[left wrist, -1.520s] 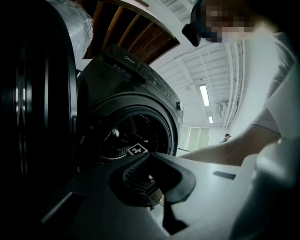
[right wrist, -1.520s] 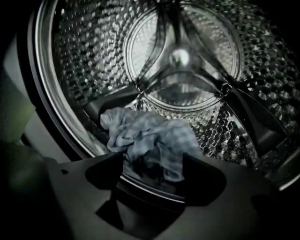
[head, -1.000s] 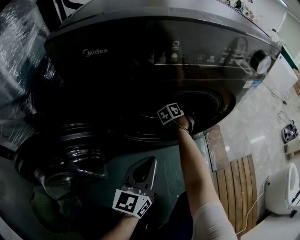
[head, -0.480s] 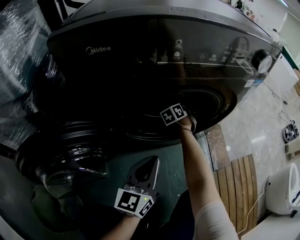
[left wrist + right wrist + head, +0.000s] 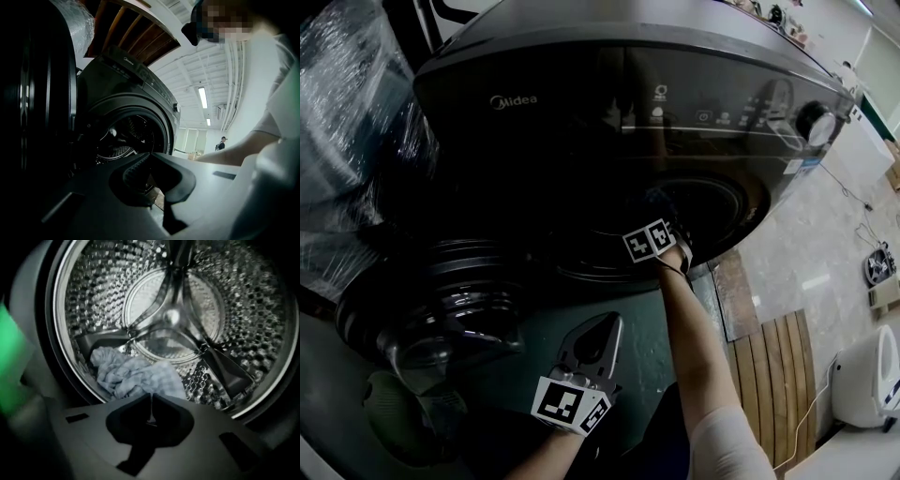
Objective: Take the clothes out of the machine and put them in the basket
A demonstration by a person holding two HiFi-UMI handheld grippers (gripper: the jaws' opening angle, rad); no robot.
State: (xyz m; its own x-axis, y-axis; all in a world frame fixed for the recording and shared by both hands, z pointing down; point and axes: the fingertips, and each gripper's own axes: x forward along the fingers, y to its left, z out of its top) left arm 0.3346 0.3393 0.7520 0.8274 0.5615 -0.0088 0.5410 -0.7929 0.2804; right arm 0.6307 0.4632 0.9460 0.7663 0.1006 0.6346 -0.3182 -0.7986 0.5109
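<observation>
Right gripper view, checked cloth (image 5: 136,376) in drum (image 5: 243,301)

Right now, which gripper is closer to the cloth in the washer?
Right. The right gripper pinches the cloth inside the drum; the left gripper hangs outside, beside the open door.

**Layout at the machine.** The crumpled cloth (image 5: 131,376) is shown lying in the bottom of the drum (image 5: 93,296). It is met by the closed fingertips of the right gripper (image 5: 151,401), with its bulk spread ahead of them and to their left and the hub (image 5: 171,317) set above and behind it. The left gripper (image 5: 150,155) is held outside the washing machine (image 5: 628,112): the opening lies ahead of its fingers, the open door (image 5: 441,309) at their left and the person's arm (image 5: 225,152) at their right.
</observation>
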